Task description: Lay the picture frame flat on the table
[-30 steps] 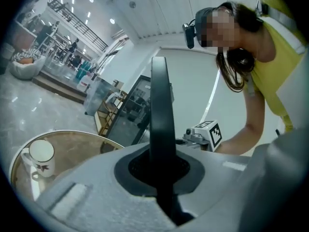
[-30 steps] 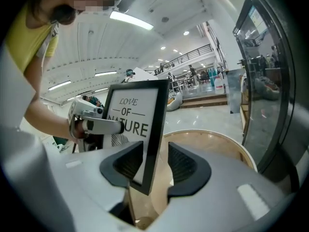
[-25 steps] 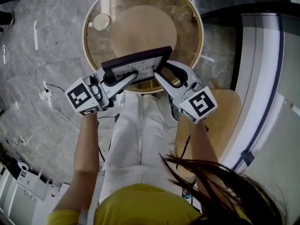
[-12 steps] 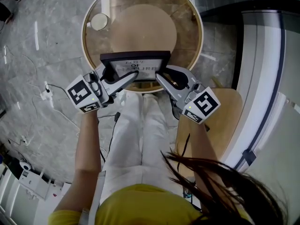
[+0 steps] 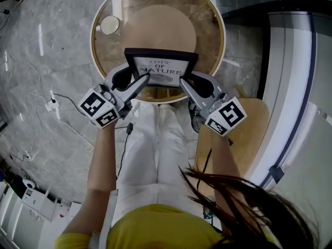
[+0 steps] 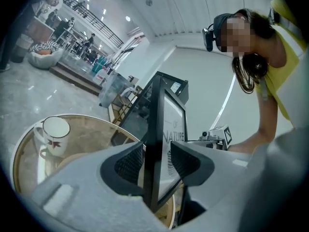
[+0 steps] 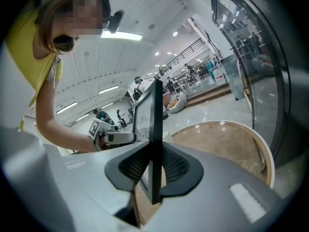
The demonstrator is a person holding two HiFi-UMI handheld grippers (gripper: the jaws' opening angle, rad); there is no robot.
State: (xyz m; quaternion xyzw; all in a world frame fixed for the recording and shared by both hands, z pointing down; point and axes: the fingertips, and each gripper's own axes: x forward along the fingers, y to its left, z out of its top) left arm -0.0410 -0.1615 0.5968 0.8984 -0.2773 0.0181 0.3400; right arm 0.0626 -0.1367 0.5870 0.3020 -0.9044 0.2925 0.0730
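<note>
- my left hand-held gripper (image 6: 157, 161) is letting go: its jaws are opening, with the left edge of the picture frame (image 6: 166, 124) between them and the pads no longer squeezing it
- my right hand-held gripper (image 7: 153, 166) is clenched on the frame's other side edge, both ribbed pads pressed flat against the black moulding (image 7: 154, 110)
- in the head view the frame (image 5: 162, 69) sits in the upper middle of the picture, at the lower edge of the round glass surface (image 5: 94, 38), between the two grippers
- it isn't flat: it leans back a bit, so the white print with "OF NATURE" faces up at the head camera
- can't tell if its bottom edge is actually touching the glass
- the left gripper (image 5: 142, 81) comes in from the lower left and the right one (image 5: 185, 83) from the lower right
- a white cup (image 5: 109, 24) stands in the upper left part of the surface, well apart from the frame; it's at the left of the left gripper view too (image 6: 54, 132)
</note>
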